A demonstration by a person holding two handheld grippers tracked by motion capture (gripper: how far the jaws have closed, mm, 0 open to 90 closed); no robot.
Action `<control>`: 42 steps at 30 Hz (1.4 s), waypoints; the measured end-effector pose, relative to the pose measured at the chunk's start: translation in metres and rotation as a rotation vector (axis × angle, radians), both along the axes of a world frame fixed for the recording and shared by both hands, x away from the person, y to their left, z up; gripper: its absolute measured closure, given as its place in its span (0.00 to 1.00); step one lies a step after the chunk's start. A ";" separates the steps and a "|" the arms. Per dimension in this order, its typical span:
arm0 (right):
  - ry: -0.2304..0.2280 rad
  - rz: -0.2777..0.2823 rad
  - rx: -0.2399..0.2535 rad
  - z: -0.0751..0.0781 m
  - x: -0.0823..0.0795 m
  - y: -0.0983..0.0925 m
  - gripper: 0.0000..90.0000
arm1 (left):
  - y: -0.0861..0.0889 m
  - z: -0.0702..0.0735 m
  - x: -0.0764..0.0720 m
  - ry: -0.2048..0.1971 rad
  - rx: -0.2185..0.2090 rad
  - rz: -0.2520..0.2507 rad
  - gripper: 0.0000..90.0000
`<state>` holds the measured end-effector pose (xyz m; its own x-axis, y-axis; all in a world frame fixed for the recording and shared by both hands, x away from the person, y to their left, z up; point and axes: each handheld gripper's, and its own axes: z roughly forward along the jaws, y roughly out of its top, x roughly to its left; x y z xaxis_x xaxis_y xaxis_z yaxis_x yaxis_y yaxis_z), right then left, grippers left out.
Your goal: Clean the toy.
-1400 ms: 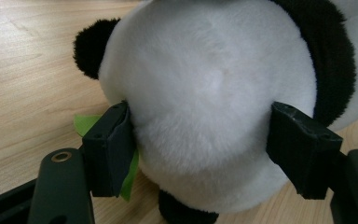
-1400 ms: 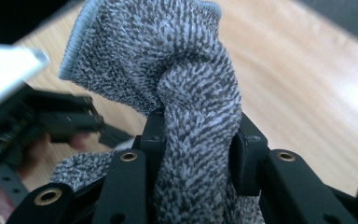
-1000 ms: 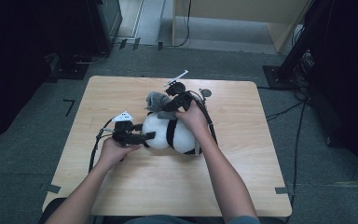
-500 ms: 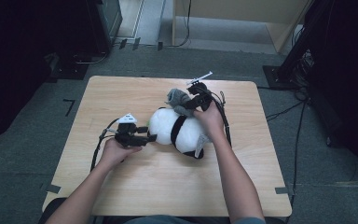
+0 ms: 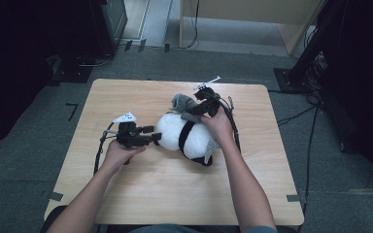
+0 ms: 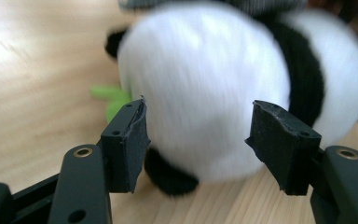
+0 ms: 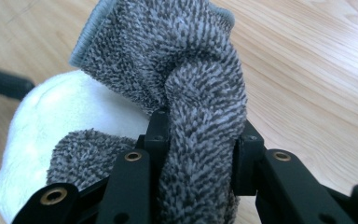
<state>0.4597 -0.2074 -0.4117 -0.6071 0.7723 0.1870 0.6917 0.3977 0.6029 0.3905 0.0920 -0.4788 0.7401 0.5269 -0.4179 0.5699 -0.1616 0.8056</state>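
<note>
Grey cloth [image 7: 186, 88]: pinched between the jaws of the right gripper [image 7: 198, 154], bunched and knitted-looking, draped over the panda's top.
Plush panda [image 5: 189, 136]: white with black bands, lying mid-table [image 5: 141, 194], just ahead of the left gripper [image 6: 200, 140].
Left gripper jaws: just been closing, apart around the white belly, pads not pressing.

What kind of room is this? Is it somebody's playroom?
Probably not a playroom; more likely a lab or workshop for recording. A bare light wooden table stands on grey carpet tiles, with black cables trailing across the floor and dark equipment stands around.
</note>
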 end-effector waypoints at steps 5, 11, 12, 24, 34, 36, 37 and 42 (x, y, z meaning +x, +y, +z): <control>-0.026 0.078 -0.011 -0.001 0.000 0.017 0.74 | -0.006 -0.010 0.005 0.038 0.070 -0.051 0.28; -0.047 0.144 -0.037 -0.002 0.000 0.030 0.76 | -0.014 -0.024 0.012 0.031 0.018 -0.116 0.12; -0.048 0.151 -0.032 -0.003 0.001 0.030 0.76 | -0.018 -0.025 0.012 0.019 0.027 -0.122 0.10; -0.055 0.141 -0.042 0.002 -0.002 0.027 0.75 | -0.018 -0.018 0.003 -0.001 0.103 -0.096 0.42; -0.035 0.024 -0.033 0.004 -0.004 -0.029 0.75 | -0.017 -0.014 -0.004 0.025 0.116 -0.071 0.42; -0.035 -0.015 -0.052 -0.001 -0.006 -0.041 0.75 | -0.015 -0.013 -0.007 0.028 0.121 -0.068 0.42; -0.030 -0.033 -0.055 -0.005 -0.007 -0.047 0.75 | -0.014 -0.012 -0.008 0.035 0.120 -0.067 0.42; -0.007 -0.074 -0.020 -0.026 -0.016 -0.067 0.75 | -0.009 -0.009 -0.014 0.069 0.105 -0.047 0.42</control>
